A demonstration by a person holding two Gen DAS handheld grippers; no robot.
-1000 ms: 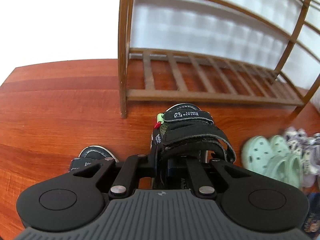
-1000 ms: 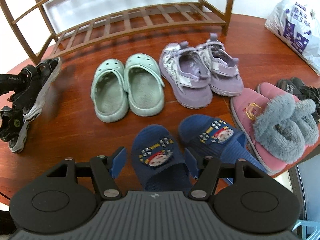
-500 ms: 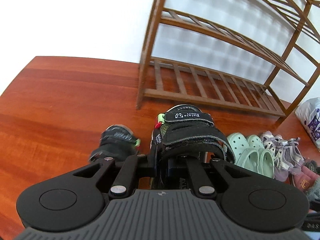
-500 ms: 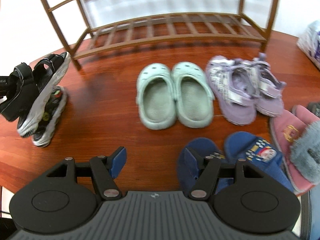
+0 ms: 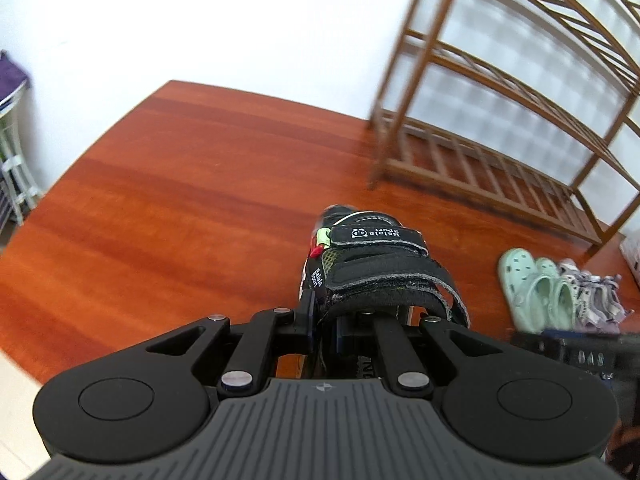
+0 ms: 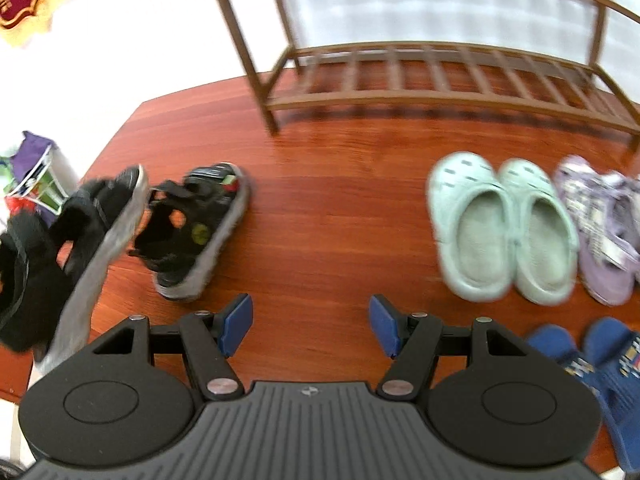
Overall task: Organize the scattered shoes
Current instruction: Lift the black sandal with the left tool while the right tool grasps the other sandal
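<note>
A black strap sandal (image 5: 372,268) is grasped by the left gripper (image 5: 352,320), left of the wooden shoe rack (image 5: 500,128); the right gripper (image 6: 312,324) fingers are held released above the desk (image 6: 320,216).

right gripper (image 6: 311,326) jaws wide apart, blue pads (image 6: 238,322) over bare red-brown wooden floor (image 6: 332,216), nothing between them. black sandal (image 6: 196,232) flat on floor ahead-left. second black sandal (image 6: 76,256) lifted at left edge, sole tilted, blurred. mint clogs (image 6: 504,226) side by side at right, lilac sandals (image 6: 604,224) just beside them. blue slippers (image 6: 592,356) at lower right. empty-looking wooden shoe rack (image 6: 420,80) against white wall behind.
</note>
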